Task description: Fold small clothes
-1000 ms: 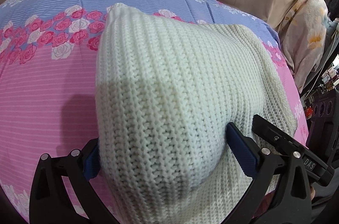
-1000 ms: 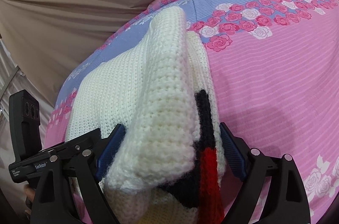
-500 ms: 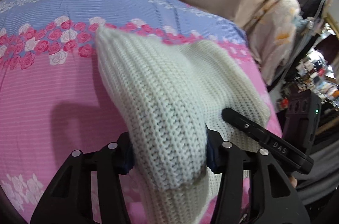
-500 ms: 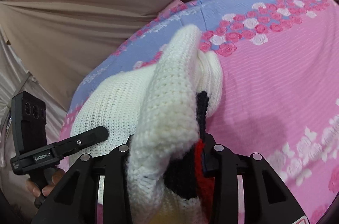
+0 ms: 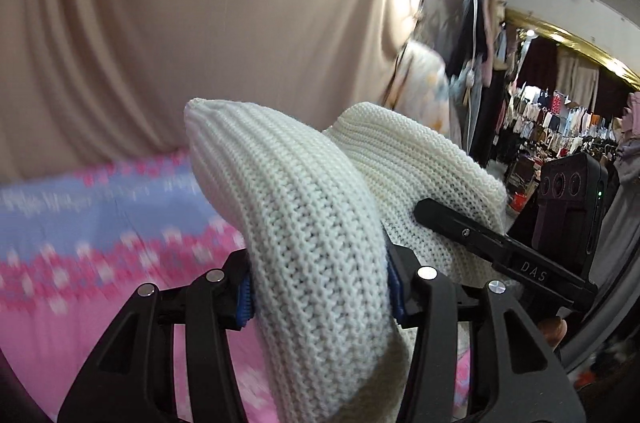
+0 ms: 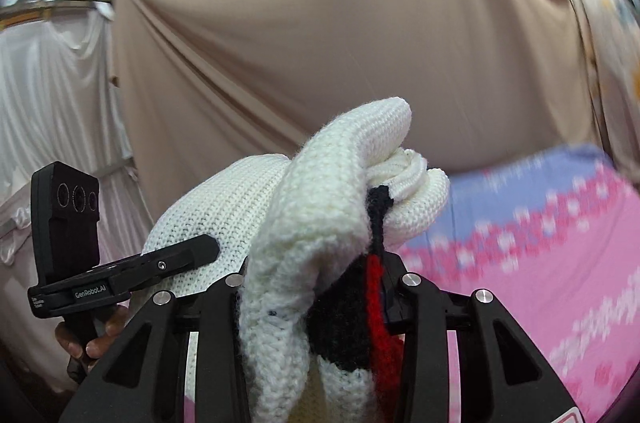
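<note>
**A:** Any writing you can read from your end?

**B:** Two bits. In the left wrist view I see the right gripper (image 5: pixel 500 255) reaching in from the side, and its black bar reads "DAS". In the right wrist view the left gripper (image 6: pixel 132 271) carries a white label, "GenRobot.AI", with smaller print under it that I can't make out. A hand (image 6: pixel 92 335) holds that unit from below.

**A:** And the garment?

**B:** I have the cream knit sweater (image 5: pixel 320 223) clamped in both grippers. On the left, the jaws are closed most of the way, the blue pads (image 5: pixel 245 299) pressing a thick fold from both sides; the knit bulges up and forward past the fingertips. On the right, the jaws are likewise pinched in on a bunched fold where I see a black and red patch (image 6: pixel 360 319) of the knit sitting between the fingers.

**A:** Where is it relative to the bed?

**B:** Lifted above the pink and blue floral sheet (image 6: pixel 540 263), which shows blurred below. A beige curtain (image 5: pixel 200 23) fills the background, with racks of clothes (image 5: pixel 560 127) at far right.
</note>
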Tool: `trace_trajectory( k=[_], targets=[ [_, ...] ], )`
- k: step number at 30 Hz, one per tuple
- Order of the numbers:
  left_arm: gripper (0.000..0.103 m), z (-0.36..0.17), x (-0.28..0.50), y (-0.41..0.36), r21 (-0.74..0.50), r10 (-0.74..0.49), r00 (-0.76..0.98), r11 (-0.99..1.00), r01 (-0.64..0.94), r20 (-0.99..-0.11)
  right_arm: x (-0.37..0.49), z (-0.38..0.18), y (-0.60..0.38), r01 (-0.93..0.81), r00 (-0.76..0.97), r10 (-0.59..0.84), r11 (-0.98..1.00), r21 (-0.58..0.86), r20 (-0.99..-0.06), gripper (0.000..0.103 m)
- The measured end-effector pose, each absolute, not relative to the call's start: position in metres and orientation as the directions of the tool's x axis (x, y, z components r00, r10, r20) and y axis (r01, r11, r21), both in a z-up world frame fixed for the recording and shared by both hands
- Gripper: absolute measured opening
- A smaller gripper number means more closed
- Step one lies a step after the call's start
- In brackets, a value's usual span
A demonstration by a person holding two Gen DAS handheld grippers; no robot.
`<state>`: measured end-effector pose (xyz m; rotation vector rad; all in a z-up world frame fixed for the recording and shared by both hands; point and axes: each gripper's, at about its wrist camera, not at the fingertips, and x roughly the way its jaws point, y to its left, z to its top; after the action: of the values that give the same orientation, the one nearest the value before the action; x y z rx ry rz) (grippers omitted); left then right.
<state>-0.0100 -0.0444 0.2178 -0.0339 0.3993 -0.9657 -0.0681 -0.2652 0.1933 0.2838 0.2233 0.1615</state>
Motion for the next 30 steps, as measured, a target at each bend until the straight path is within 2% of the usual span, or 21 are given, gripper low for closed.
trace_trajectory(
  k=[3,5,8,10,11,12,15,18,21,22,23,25,29,30],
  targets=[
    [0.051,0.25,-0.002,-0.019,-0.138,-0.802,0.558,0.59,0.796,-0.211,-0.055,0.23,-0.244,-0.197,0.973,0.217,0.955,0.222,-0.071,0.036],
    [0.053,0.262,0.011,-0.005,-0.105,-0.784,0.599,0.617,0.78,-0.162,-0.034,0.241,-0.234,-0.23,0.969,0.245,0.948,0.22,-0.039,0.038],
    [0.06,0.256,0.053,0.008,-0.113,-0.746,0.644,0.664,0.739,-0.17,0.015,0.237,-0.224,-0.267,0.956,0.288,0.931,0.248,-0.053,0.042],
    [0.078,0.234,0.086,0.014,-0.144,-0.716,0.666,0.696,0.703,-0.208,0.06,0.212,-0.22,-0.264,0.944,0.308,0.919,0.292,-0.116,0.052],
    [0.084,0.211,0.108,0.018,-0.168,-0.673,0.697,0.738,0.653,-0.247,0.086,0.189,-0.22,-0.248,0.934,0.314,0.914,0.321,-0.171,0.06],
    [0.094,0.188,0.125,0.022,-0.181,-0.639,0.711,0.767,0.616,-0.293,0.107,0.166,-0.22,-0.216,0.926,0.303,0.916,0.339,-0.228,0.064],
    [0.091,0.104,0.164,0.041,-0.239,-0.525,0.696,0.849,0.472,-0.49,0.144,0.071,-0.229,-0.013,0.866,0.198,0.928,0.374,-0.46,0.066],
    [0.09,0.054,0.163,0.07,-0.357,-0.53,0.647,0.848,0.392,-0.548,0.125,0.022,-0.243,0.024,0.838,0.239,0.883,0.469,-0.492,0.066],
    [0.092,0.044,0.16,0.077,-0.411,-0.547,0.615,0.836,0.364,-0.568,0.127,0.011,-0.24,0.034,0.814,0.255,0.876,0.48,-0.522,0.07],
    [0.095,0.044,0.164,0.072,-0.434,-0.569,0.597,0.821,0.371,-0.565,0.135,0.01,-0.237,0.023,0.802,0.263,0.883,0.468,-0.536,0.073],
    [0.096,0.043,0.169,0.071,-0.447,-0.581,0.582,0.812,0.374,-0.569,0.142,0.011,-0.234,0.018,0.797,0.263,0.89,0.456,-0.543,0.081],
    [0.098,0.038,0.179,0.063,-0.46,-0.589,0.565,0.807,0.37,-0.578,0.158,0.011,-0.229,0.006,0.792,0.261,0.9,0.435,-0.551,0.087],
    [0.097,0.01,0.224,0.043,-0.533,-0.631,0.488,0.774,0.342,-0.602,0.204,-0.003,-0.225,0.018,0.741,0.283,0.898,0.44,-0.609,0.086],
    [0.09,0.005,0.232,0.041,-0.544,-0.635,0.476,0.77,0.332,-0.608,0.217,-0.01,-0.226,0.018,0.723,0.302,0.89,0.455,-0.621,0.08]
  ],
)
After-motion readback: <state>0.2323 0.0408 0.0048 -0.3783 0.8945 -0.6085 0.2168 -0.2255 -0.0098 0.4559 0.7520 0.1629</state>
